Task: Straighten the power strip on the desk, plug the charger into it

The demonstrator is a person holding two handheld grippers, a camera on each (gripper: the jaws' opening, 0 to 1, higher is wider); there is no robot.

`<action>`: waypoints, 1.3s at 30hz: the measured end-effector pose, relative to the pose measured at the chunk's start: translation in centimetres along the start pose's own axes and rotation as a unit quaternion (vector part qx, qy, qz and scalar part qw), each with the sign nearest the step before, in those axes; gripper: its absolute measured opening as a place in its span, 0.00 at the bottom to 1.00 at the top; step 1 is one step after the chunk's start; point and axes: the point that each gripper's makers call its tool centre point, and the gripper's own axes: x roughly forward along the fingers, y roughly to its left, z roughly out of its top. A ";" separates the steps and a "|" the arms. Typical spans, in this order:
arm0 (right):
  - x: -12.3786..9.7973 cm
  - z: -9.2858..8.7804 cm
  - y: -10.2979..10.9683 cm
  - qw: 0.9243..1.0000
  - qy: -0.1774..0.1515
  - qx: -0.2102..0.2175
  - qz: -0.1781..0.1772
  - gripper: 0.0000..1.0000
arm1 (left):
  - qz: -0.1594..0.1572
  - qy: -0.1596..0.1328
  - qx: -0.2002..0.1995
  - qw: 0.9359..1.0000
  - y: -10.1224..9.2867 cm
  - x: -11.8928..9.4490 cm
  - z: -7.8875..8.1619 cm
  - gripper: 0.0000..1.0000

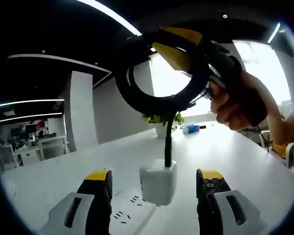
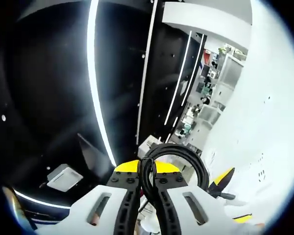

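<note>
Currently one white charger (image 1: 158, 182) stands plugged on one white power strip (image 1: 130, 205) on desk (image 1: 245, 161), between left gripper (image 1: 156, 188) jaws, spread apart, not touching. One black cable loop (image 1: 159, 73) raised above; right gripper (image 2: 146, 183) clenched on cable (image 2: 179, 155). One potted plant (image 1: 161, 122) behind.

White charger (image 1: 158, 183) with black cable (image 1: 159, 83); white power strip (image 1: 125, 208) with dark slots; white desk (image 1: 220, 152); grey grippers tipped yellow and black; green plant (image 1: 161, 119).
</note>
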 end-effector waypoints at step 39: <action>0.8 0.3 -1.8 0.999 -0.010 -0.024 -0.021 0.07 | -0.139 0.058 0.027 0.988 -0.8 1.1 -1.2 0.28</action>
